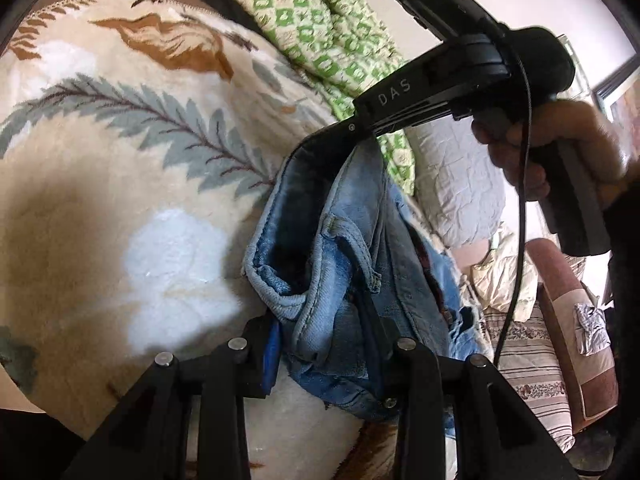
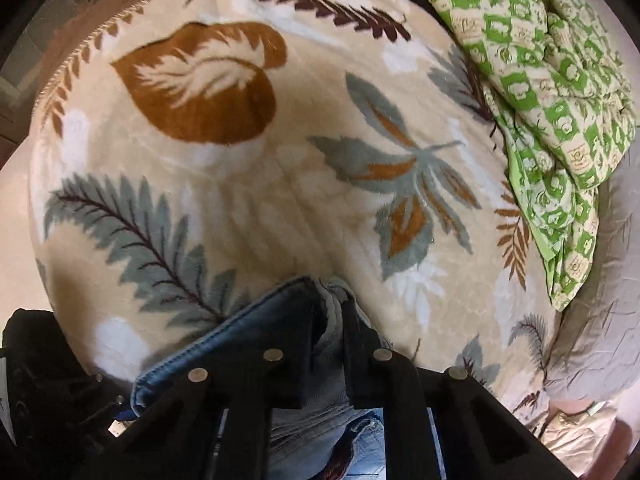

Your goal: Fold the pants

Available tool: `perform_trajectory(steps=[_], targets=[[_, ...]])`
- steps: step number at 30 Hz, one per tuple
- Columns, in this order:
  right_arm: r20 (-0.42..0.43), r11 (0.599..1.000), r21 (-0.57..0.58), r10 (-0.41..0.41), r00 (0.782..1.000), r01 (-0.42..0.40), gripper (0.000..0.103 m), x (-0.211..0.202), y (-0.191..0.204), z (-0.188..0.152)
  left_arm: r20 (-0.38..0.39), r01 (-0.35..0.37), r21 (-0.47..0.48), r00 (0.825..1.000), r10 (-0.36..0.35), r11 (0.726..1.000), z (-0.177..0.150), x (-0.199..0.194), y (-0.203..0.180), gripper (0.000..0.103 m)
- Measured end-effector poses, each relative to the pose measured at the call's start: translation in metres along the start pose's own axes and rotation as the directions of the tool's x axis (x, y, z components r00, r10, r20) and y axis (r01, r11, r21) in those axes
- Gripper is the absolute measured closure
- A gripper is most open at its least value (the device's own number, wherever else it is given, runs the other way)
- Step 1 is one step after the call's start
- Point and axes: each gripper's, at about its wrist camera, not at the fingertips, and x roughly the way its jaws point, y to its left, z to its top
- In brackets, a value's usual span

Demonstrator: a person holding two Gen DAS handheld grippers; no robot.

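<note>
Currently both tools grip the jeans [image 1: 340, 280]: right tool [image 1: 360, 136] at 12 o'clock above left tool [image 1: 324, 344]; cloth hangs between them over the bed [image 1: 120, 140].

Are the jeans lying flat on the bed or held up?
Held up. The jeans hang bunched from the right gripper and left gripper, above the leaf-patterned blanket.

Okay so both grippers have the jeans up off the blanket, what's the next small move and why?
Probably lower the jeans onto the leaf-print blanket and spread them flat. The left hand-held gripper and right hand-held gripper both pinch denim, and the fabric hangs bunched between them, too crumpled to crease. The blanket ahead offers open room; the green quilt lies off to the side.
</note>
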Motion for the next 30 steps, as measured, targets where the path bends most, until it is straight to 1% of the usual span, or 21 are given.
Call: perform_trajectory(steps=[2, 5, 7, 10, 12, 13, 15, 17, 18, 22, 23, 25, 26, 28, 29, 30], targets=[[0.028, 1.000, 0.000, -0.001, 1.000, 0.001, 0.091, -0.010, -0.002, -0.002, 0.041, 0.025, 0.043, 0.999, -0.027, 0.999, -0.001, -0.010, -0.009, 0.069], [0.084, 1.000, 0.020, 0.009, 0.996, -0.011, 0.091, -0.029, -0.010, -0.012, 0.084, 0.004, 0.146, 0.996, -0.016, 0.989, -0.004, -0.019, -0.031, 0.070], [0.125, 0.999, 0.035, 0.015, 0.992, -0.020, 0.091, -0.045, -0.019, -0.024, 0.099, 0.003, 0.182, 0.995, -0.021, 0.983, -0.006, -0.024, -0.044, 0.071], [0.196, 0.997, 0.071, 0.025, 0.980, -0.040, 0.091, -0.071, -0.034, -0.050, 0.128, 0.020, 0.247, 0.990, -0.053, 0.969, -0.008, -0.036, -0.068, 0.071], [0.248, 0.993, 0.101, 0.031, 0.968, -0.058, 0.091, -0.091, -0.047, -0.073, 0.136, 0.020, 0.298, 0.989, -0.063, 0.954, -0.011, -0.041, -0.089, 0.071], [0.273, 0.991, 0.114, 0.032, 0.961, -0.065, 0.091, -0.100, -0.053, -0.085, 0.136, 0.021, 0.332, 0.988, -0.071, 0.943, -0.014, -0.044, -0.103, 0.071], [0.330, 0.984, 0.155, 0.030, 0.943, -0.085, 0.091, -0.120, -0.068, -0.115, 0.130, 0.027, 0.397, 0.988, -0.085, 0.918, -0.019, -0.049, -0.127, 0.071], [0.381, 0.973, 0.204, 0.025, 0.924, -0.110, 0.091, -0.135, -0.084, -0.146, 0.113, 0.028, 0.478, 0.989, -0.094, 0.878, -0.029, -0.048, -0.160, 0.071], [0.407, 0.963, 0.237, 0.023, 0.913, -0.130, 0.091, -0.140, -0.094, -0.167, 0.095, 0.032, 0.515, 0.991, -0.094, 0.856, -0.036, -0.046, -0.174, 0.071], [0.484, 0.906, 0.364, 0.013, 0.875, -0.216, 0.091, -0.139, -0.132, -0.257, 0.023, 0.069, 0.619, 0.994, -0.105, 0.783, -0.060, -0.031, -0.221, 0.072], [0.504, 0.880, 0.402, 0.016, 0.864, -0.251, 0.091, -0.133, -0.143, -0.284, 0.005, 0.077, 0.635, 0.994, -0.105, 0.768, -0.066, -0.026, -0.230, 0.072], [0.518, 0.847, 0.447, 0.019, 0.855, -0.289, 0.091, -0.123, -0.156, -0.320, -0.039, 0.095, 0.678, 0.995, -0.094, 0.729, -0.084, -0.013, -0.250, 0.073], [0.519, 0.824, 0.477, 0.018, 0.855, -0.307, 0.091, -0.114, -0.164, -0.340, -0.060, 0.098, 0.701, 0.995, -0.078, 0.706, -0.095, -0.003, -0.260, 0.074], [0.510, 0.793, 0.519, 0.013, 0.860, -0.320, 0.091, -0.097, -0.175, -0.367, -0.101, 0.099, 0.732, 0.994, -0.037, 0.674, -0.113, 0.017, -0.271, 0.075], [0.505, 0.783, 0.533, 0.010, 0.863, -0.321, 0.091, -0.088, -0.179, -0.376, -0.117, 0.097, 0.742, 0.993, -0.015, 0.663, -0.119, 0.026, -0.274, 0.075], [0.486, 0.761, 0.563, 0.008, 0.874, -0.321, 0.091, -0.070, -0.184, -0.387, -0.148, 0.102, 0.753, 0.989, 0.015, 0.650, -0.129, 0.039, -0.276, 0.076]])
